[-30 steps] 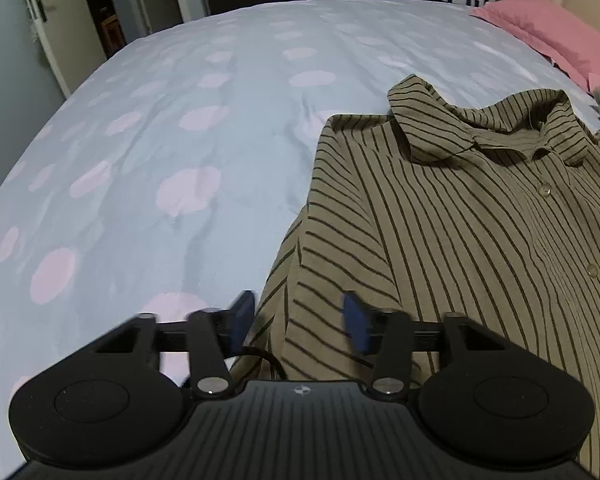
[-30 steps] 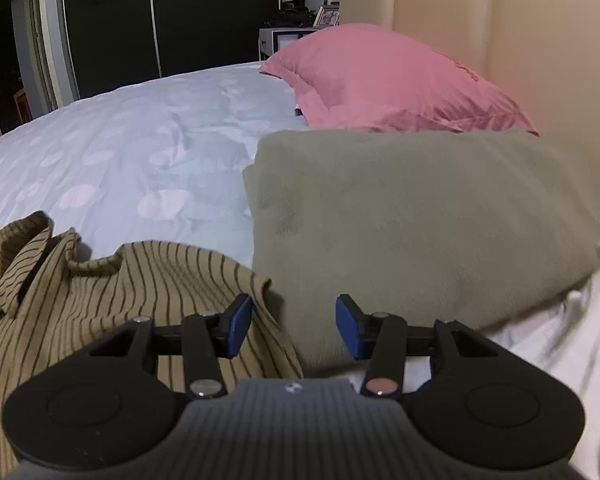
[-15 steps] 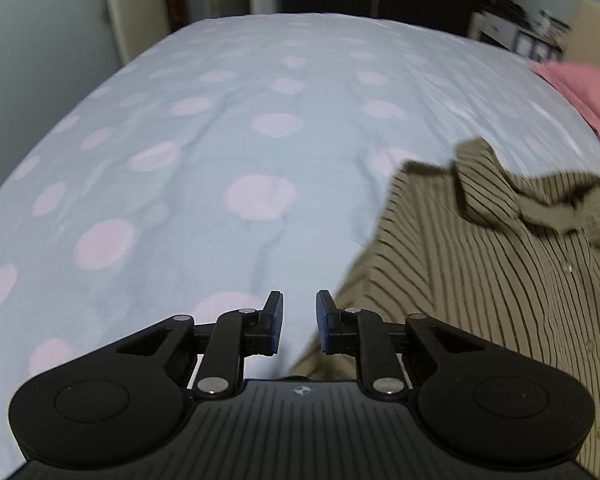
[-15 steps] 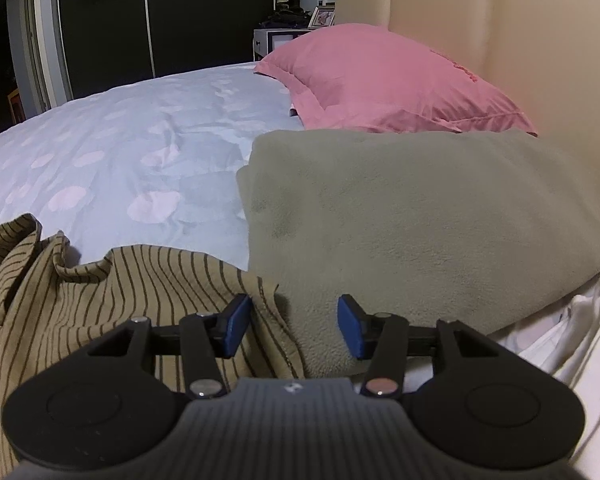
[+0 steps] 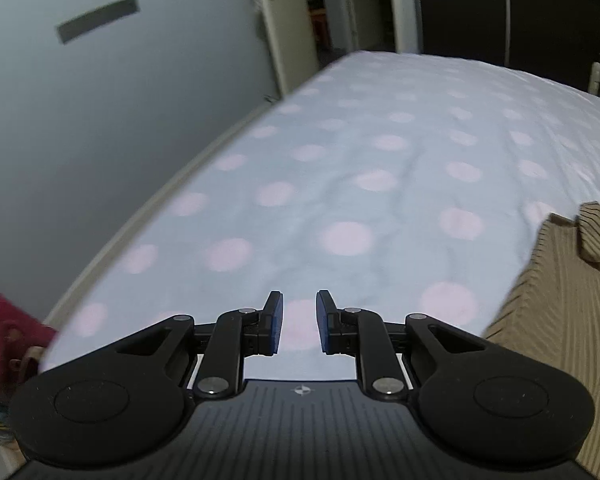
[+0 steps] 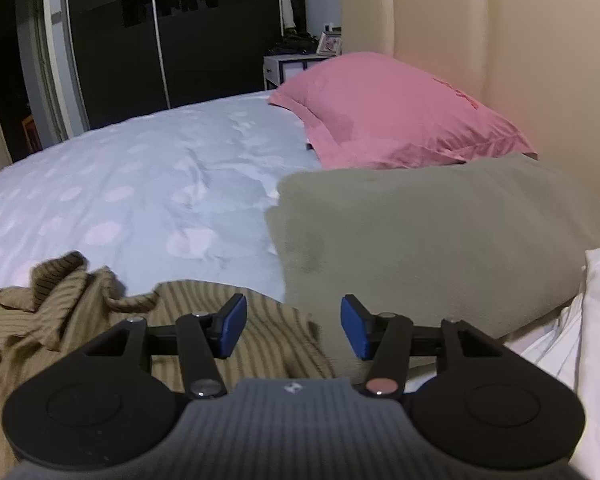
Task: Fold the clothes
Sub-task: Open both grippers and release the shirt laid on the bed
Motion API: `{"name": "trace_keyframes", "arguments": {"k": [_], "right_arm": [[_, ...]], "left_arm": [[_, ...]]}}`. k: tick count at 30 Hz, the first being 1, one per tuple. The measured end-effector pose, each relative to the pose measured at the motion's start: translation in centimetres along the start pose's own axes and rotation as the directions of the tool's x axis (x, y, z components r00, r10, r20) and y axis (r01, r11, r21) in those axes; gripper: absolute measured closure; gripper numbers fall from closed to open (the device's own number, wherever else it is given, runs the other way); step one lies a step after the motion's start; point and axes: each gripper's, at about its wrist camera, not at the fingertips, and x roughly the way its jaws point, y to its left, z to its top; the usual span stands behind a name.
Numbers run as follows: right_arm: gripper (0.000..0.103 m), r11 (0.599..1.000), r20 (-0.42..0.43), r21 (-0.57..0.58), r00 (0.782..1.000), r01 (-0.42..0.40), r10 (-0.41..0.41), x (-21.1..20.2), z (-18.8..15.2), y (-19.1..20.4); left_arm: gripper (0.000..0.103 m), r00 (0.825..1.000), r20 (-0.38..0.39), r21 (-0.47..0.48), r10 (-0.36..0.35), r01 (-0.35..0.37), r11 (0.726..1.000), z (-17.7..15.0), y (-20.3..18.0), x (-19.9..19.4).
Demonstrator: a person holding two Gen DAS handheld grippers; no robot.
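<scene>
A tan shirt with dark stripes [image 5: 560, 320] lies on the bed at the right edge of the left wrist view, its collar [image 5: 594, 232] at the far side. My left gripper [image 5: 299, 322] hangs over bare bedspread to the left of the shirt, its blue pads a narrow gap apart with nothing between them. In the right wrist view the same shirt [image 6: 100, 320] lies rumpled at lower left. My right gripper [image 6: 293, 328] stands open just above the shirt's right edge, holding nothing.
The bedspread [image 5: 380, 184] is pale blue with pink dots. A grey-green blanket [image 6: 440, 240] and a pink pillow [image 6: 392, 112] lie by the beige headboard [image 6: 540, 40]. White fabric [image 6: 580, 340] sits at the right. The bed's left edge [image 5: 140, 216] borders a grey wall and door.
My left gripper has swung left off the shirt to bare bedspread and its jaws have narrowed. The right gripper has stayed open and lifted slightly.
</scene>
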Motion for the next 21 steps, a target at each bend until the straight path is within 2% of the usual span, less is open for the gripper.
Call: {"name": "trace_keyframes", "arguments": {"k": [2, 3, 6, 8, 10, 13, 15, 16, 21], "right_arm": [[0.047, 1.0, 0.014, 0.005, 1.0, -0.022, 0.022, -0.8, 0.2, 0.4], [0.046, 0.999, 0.019, -0.002, 0.999, -0.033, 0.033, -1.3, 0.3, 0.6], [0.045, 0.998, 0.035, -0.023, 0.997, -0.065, 0.066, -2.6, 0.6, 1.2], [0.044, 0.996, 0.045, -0.051, 0.996, -0.073, 0.075, -3.2, 0.6, 1.4], [0.043, 0.995, 0.042, -0.065, 0.996, -0.072, 0.075, -3.5, 0.6, 1.2], [0.043, 0.995, 0.018, -0.074, 0.998, -0.062, 0.064, -3.5, 0.5, 0.4], [0.043, 0.996, 0.006, -0.085, 0.999, -0.04, 0.04, -3.6, 0.3, -0.3], [0.043, 0.996, 0.003, -0.087, 1.0, -0.028, 0.028, -3.6, 0.2, -0.6], [0.043, 0.996, -0.025, -0.094, 1.0, 0.009, -0.012, -3.1, -0.7, -2.3]], "left_arm": [[0.087, 1.0, 0.003, -0.019, 0.026, -0.026, 0.999, -0.4, 2.1, -2.0], [0.086, 1.0, -0.007, -0.034, 0.012, -0.012, 0.999, -0.6, 2.9, -2.8], [0.07, 0.993, -0.049, -0.076, -0.103, 0.099, 0.992, -1.1, 4.0, -4.2], [0.061, 0.985, -0.048, -0.037, -0.163, 0.161, 0.986, -1.5, 2.6, -4.4], [0.061, 0.975, -0.046, 0.013, -0.218, 0.219, 0.976, -1.8, 0.5, -4.0], [0.061, 0.941, -0.069, 0.088, -0.33, 0.335, 0.938, -2.6, -4.3, -1.9], [0.061, 0.921, -0.102, 0.132, -0.376, 0.387, 0.913, -3.4, -7.5, -0.2], [0.061, 0.911, -0.116, 0.151, -0.395, 0.41, 0.9, -3.7, -9.0, 0.7], [0.061, 0.897, -0.136, 0.192, -0.422, 0.441, 0.876, -4.1, -14.1, 5.3]]}}
